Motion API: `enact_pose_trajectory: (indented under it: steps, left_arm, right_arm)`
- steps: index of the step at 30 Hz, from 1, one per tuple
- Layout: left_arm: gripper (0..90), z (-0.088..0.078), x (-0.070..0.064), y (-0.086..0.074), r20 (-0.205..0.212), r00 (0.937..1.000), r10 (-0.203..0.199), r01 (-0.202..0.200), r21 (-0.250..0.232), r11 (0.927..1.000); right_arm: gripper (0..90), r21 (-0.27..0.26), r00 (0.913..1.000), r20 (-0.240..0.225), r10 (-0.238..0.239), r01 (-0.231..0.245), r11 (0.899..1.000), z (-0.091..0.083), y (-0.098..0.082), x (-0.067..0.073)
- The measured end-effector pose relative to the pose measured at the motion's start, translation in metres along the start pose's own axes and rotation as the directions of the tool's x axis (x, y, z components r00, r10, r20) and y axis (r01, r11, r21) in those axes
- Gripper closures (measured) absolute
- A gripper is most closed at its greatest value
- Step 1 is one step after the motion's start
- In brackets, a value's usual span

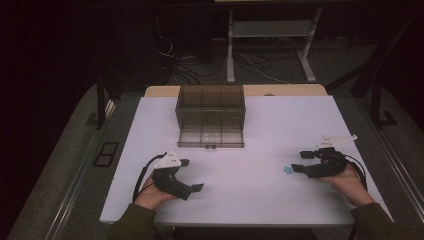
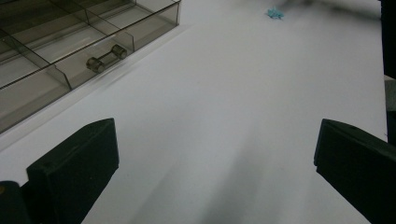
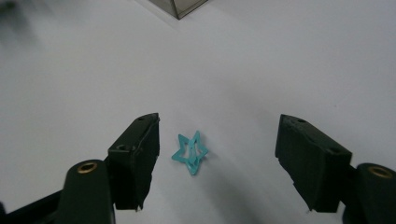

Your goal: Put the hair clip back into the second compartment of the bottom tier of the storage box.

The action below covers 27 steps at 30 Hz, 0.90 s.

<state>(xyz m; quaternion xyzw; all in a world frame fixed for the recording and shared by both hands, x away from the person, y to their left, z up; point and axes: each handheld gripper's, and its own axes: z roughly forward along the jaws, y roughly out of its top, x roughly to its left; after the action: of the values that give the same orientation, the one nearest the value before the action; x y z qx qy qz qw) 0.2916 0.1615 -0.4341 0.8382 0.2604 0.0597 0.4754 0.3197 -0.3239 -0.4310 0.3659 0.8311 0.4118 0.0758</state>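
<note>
Star clip (image 3: pixel 190 152) lies on white table (image 1: pixel 240 195), between apart jaws of right gripper (image 3: pixel 217 149), untouched | step: pre-grasp | next: squeeze onto thin clip (likely slippery) | left gripper (image 2: pixel 210 158) wide apart, empty, near drawer box (image 1: pixel 210 116)

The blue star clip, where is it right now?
The star clip lies on the white table between the right tool's open jaws, touching neither, right of the smoky drawer box.

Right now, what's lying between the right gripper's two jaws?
In the right gripper view, a small teal star clip lies on the white table between the open jaws, touching neither.
</note>
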Motion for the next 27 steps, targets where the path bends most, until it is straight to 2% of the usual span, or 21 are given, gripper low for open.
enact_pose_trajectory:
  steps: [27]
  left_arm:
    - [0.0, 0.001, 0.0, 0.0, 0.004, 1.0, -0.002, 0.002, 0.002, 1.0]
  right_arm:
    - [61.6, 0.033, 0.9985, -0.036, -0.042, 0.043, 0.999, 0.015, 0.003, 0.003]
